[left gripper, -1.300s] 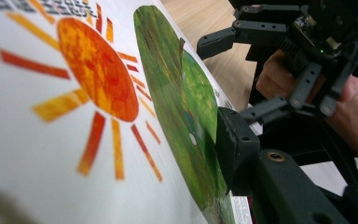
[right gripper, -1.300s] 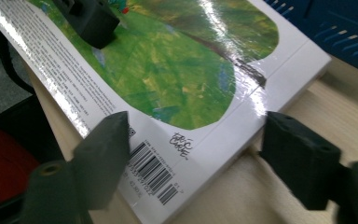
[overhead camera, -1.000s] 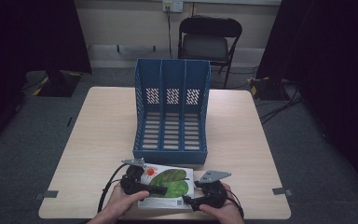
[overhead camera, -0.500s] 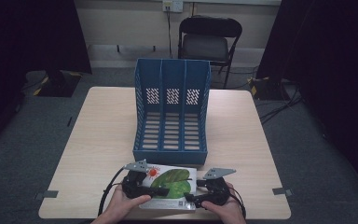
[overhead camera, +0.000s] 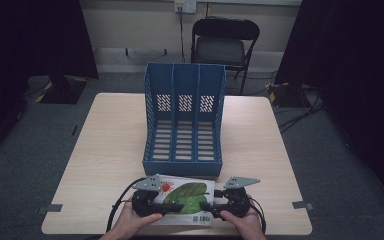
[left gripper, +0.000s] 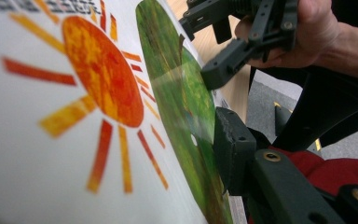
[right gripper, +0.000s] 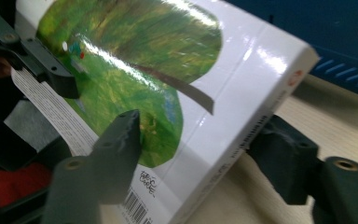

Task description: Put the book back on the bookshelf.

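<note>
A white book (overhead camera: 187, 197) with a green leaf and a red sun on its cover is held over the table's front edge between two hands. My left gripper (overhead camera: 176, 206) is shut on its left side; in the left gripper view one jaw presses the cover (left gripper: 98, 93) and the other is hidden behind the book. My right gripper (overhead camera: 206, 205) holds the right side. Its jaws have just been closing, and in the right gripper view they (right gripper: 200, 140) pinch the book (right gripper: 135, 56) near the spine, one on the cover, one underneath.
A blue three-slot file holder (overhead camera: 184, 120) stands at the middle of the wooden table (overhead camera: 105, 140), just beyond the book, open side toward me. A black folding chair (overhead camera: 224, 45) stands behind the table. Bare tabletop lies left and right of the holder.
The book and both hands keep about the same place at the front edge; the grippers have shifted only slightly.
</note>
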### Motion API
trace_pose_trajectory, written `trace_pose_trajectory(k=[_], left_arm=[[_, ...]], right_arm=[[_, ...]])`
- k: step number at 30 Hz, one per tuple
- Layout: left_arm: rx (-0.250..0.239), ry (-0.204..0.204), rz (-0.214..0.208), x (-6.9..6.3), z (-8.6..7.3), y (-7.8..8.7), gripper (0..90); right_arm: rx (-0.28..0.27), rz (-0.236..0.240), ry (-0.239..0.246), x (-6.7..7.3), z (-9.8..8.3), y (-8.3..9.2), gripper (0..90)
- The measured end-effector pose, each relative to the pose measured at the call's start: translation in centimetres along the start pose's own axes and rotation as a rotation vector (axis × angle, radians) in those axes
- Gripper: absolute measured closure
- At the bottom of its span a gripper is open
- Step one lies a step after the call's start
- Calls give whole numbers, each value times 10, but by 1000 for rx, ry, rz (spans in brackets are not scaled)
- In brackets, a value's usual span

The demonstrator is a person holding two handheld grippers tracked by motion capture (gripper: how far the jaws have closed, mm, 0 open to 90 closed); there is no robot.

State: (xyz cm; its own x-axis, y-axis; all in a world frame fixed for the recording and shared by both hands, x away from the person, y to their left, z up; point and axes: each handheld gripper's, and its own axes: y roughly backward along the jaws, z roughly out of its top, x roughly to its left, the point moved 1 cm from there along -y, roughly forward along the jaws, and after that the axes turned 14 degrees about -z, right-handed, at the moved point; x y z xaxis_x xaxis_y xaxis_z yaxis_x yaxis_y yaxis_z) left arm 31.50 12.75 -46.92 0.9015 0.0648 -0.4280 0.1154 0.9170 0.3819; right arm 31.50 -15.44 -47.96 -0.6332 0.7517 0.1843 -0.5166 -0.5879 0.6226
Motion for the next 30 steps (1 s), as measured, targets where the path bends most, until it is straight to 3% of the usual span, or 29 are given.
trace_pose_trajectory(k=[4, 10, 13, 15, 16, 20, 24, 25, 30], left_arm=[[2, -22, 9, 0, 1, 2, 740], [-4, -5, 47, 6, -1, 11, 699], [-3, -2, 59, 7, -1, 13, 681], [-5, 6, 96, 9, -3, 17, 636], [-13, 9, 91, 10, -3, 17, 628], [-5, 1, 94, 11, -4, 18, 611], [-14, 6, 91, 12, -5, 18, 598], [-10, 5, 88, 14, -5, 18, 593], [-15, 10, 82, 15, -5, 18, 590]], right_arm=[[-35, -8, 9, -1, 1, 5, 413], [-88, -12, 29, 0, 3, 11, 508], [-104, 6, 33, 1, 3, 13, 514], [-134, 37, 47, 2, 4, 17, 525], [-140, 41, 55, 3, 4, 18, 525], [-144, 36, 89, 6, 4, 19, 532], [-141, 52, 83, 4, 4, 18, 547], [-130, 72, 72, 3, 4, 16, 550], [-91, 87, 62, 3, 4, 7, 594]])
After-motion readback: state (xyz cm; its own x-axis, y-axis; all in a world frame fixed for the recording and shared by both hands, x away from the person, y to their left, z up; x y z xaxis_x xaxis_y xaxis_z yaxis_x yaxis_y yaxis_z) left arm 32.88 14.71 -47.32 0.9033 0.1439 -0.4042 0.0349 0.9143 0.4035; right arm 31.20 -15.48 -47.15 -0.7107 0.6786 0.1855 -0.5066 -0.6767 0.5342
